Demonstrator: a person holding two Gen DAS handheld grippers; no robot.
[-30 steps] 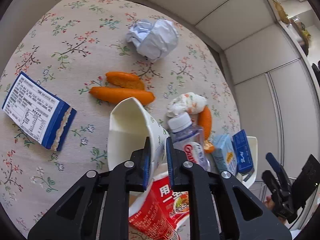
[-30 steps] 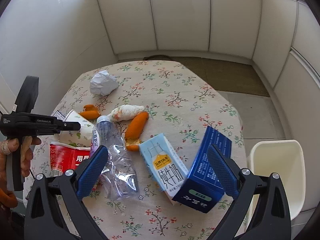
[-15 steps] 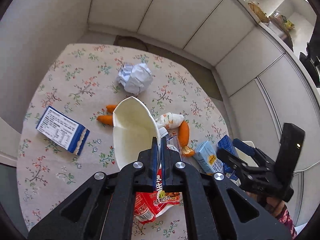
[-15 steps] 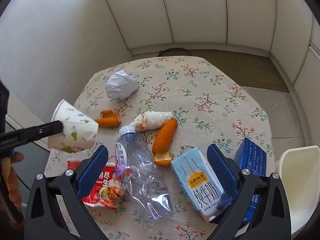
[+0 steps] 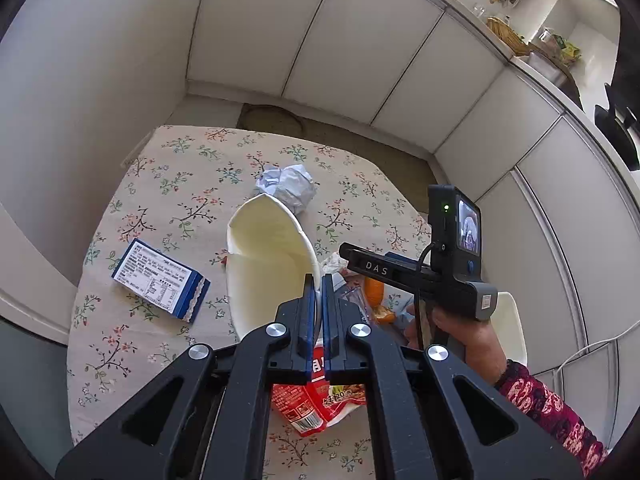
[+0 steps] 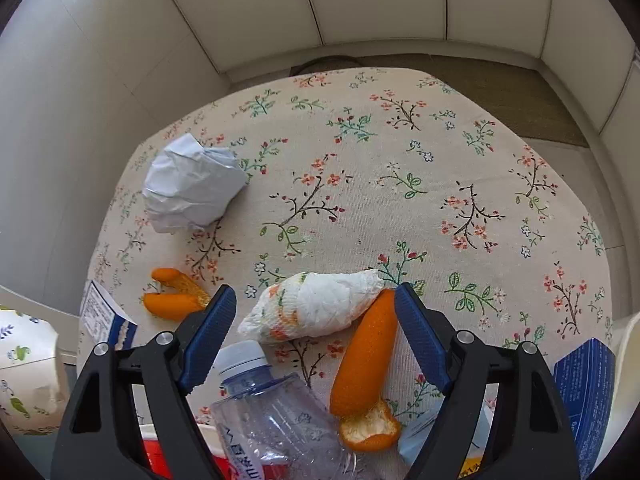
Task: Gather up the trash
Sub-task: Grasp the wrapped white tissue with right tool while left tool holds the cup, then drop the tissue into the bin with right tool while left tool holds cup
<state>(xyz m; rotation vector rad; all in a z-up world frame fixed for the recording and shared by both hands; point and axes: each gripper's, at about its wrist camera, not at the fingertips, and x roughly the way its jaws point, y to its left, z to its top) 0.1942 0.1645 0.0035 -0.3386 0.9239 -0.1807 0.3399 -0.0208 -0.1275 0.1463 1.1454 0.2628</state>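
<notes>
Two grippers at work over the floral tablecloth (image 6: 360, 168). Left gripper (image 5: 316, 312) is clamped tight on the rim of a paper cup (image 5: 268, 260), pads pinching the thin wall; the cup hangs clear of the table, mouth toward the camera. Right gripper (image 6: 316, 340) stands wide, its jaws having just been closing; a wadded tissue (image 6: 316, 306) lies between the fingers, not yet touched. Landmark is that tissue: an orange peel strip (image 6: 366, 356) touches its right end, a crushed plastic bottle (image 6: 276, 412) lies just in front, a crumpled paper ball (image 6: 192, 184) well beyond to the left. Step in hand, by judgement: one item lifted, second being lined up. Next move calls for lowering onto the tissue, then carrying both to a bin.
</notes>
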